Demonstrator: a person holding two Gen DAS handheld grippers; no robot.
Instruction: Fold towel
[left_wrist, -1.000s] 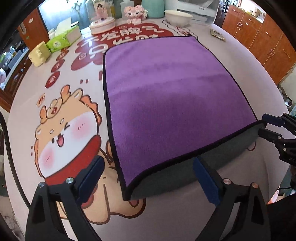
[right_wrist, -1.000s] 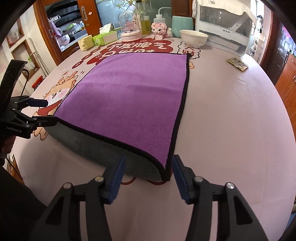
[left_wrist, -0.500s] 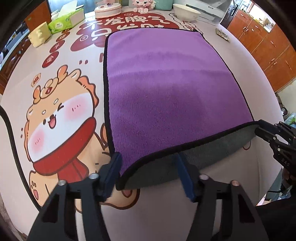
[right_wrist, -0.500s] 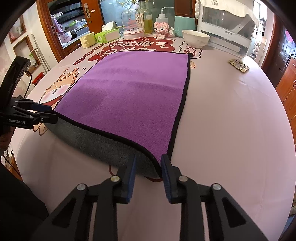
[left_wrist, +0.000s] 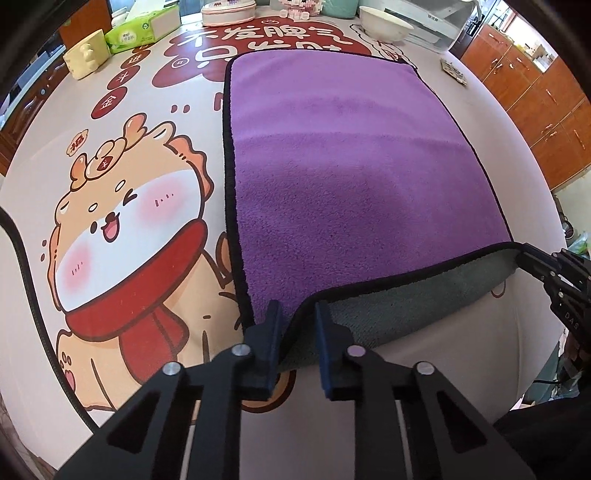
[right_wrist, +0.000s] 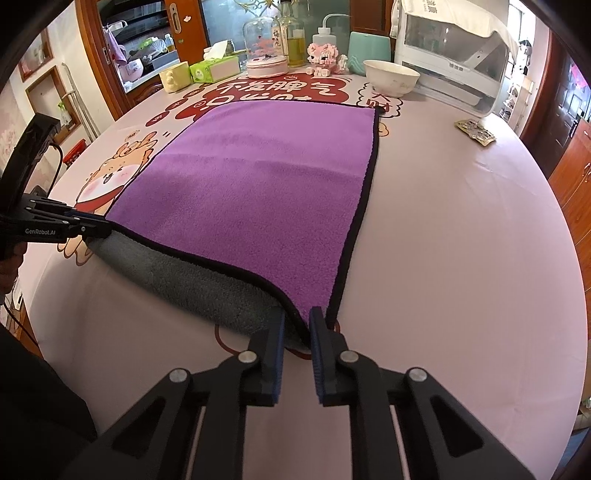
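A purple towel (left_wrist: 343, 162) with a black hem and grey underside lies flat on the table; it also shows in the right wrist view (right_wrist: 258, 177). My left gripper (left_wrist: 297, 314) is shut on the towel's near left corner. My right gripper (right_wrist: 296, 319) is shut on its near right corner. The near edge is lifted a little, showing the grey underside (right_wrist: 192, 273). Each gripper shows in the other's view, the right one (left_wrist: 532, 258) and the left one (right_wrist: 85, 227) at the towel's corners.
The table (right_wrist: 461, 240) has a cartoon-printed cloth (left_wrist: 122, 206). At the far end stand a white bowl (right_wrist: 391, 77), a tissue pack (right_wrist: 214, 70), bottles, a pink toy figure (right_wrist: 325, 57) and a white appliance (right_wrist: 450, 62). A small packet (right_wrist: 474, 131) lies at the right.
Both grippers have closed from wide open onto the towel's two near corners. The near edge has risen slightly off the table.
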